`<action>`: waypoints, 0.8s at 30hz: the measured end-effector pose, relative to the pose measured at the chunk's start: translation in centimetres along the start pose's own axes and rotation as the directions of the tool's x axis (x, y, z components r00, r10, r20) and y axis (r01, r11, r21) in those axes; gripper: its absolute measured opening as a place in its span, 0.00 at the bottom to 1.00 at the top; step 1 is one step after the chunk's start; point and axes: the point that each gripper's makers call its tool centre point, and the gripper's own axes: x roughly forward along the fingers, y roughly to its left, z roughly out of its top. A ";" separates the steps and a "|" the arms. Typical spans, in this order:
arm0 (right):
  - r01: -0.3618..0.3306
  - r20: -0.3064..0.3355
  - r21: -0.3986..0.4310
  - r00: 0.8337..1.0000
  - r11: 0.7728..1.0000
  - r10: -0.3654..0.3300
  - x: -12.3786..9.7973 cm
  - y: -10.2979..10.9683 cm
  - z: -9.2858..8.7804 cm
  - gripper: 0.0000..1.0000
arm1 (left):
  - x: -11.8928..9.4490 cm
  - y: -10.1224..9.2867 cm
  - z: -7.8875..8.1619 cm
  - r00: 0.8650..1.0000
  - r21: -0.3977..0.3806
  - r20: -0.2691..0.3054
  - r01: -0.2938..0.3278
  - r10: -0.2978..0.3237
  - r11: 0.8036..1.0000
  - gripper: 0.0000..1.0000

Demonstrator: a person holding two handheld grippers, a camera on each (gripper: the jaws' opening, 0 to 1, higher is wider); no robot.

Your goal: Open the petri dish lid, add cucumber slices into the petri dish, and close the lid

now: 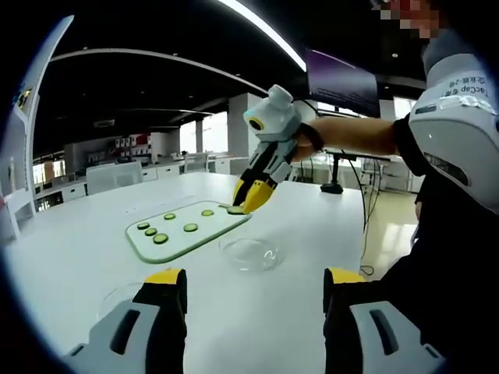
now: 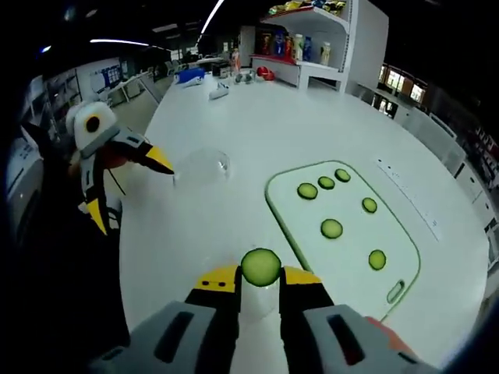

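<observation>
In the right gripper view, the right tongs sit nearest, closed narrow on one cucumber slice pinched between the yellow tips. Just beyond lies the green-edged cutting board with six more cucumber slices spread on it. To the left, the left tongs stand with jaws wide apart, holding nothing. Past them, a clear petri dish rests on the white counter.

The left gripper view looks the other way: the left tongs rise wide at the bottom, with a faint clear round piece beside the left jaw, perhaps the lid; I cannot tell. Farther on, the petri dish sits open just beside the cutting board, and the right tongs hang over the board's far corner, held by a person's hand.

Shelves with bottles line the far wall in the right gripper view; the left gripper view shows chairs, windows and a ceiling light strip.
</observation>
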 end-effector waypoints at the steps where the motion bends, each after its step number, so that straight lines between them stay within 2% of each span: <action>1: -0.005 -0.006 -0.002 1.000 1.000 0.005 0.1 0.3 -0.2 0.17 | 0.0 0.0 0.1 1.000 0.000 0.001 0.000 0.000 1.000 0.70; 6: -0.027 -0.019 -0.007 0.999 1.000 0.027 0.8 1.4 -1.0 0.17 | 0.0 -0.4 0.6 1.000 -0.001 0.015 0.015 -0.015 1.000 0.70; 17: -0.059 -0.073 0.001 0.996 0.998 0.059 3.6 2.7 -3.6 0.17 | -0.1 -0.2 0.1 1.000 0.004 -0.002 0.007 -0.007 1.000 0.70; 24: -0.053 -0.096 -0.036 0.994 0.998 0.050 4.3 2.8 -4.1 0.17 | 0.1 -0.3 0.1 1.000 0.004 -0.006 0.015 -0.015 1.000 0.70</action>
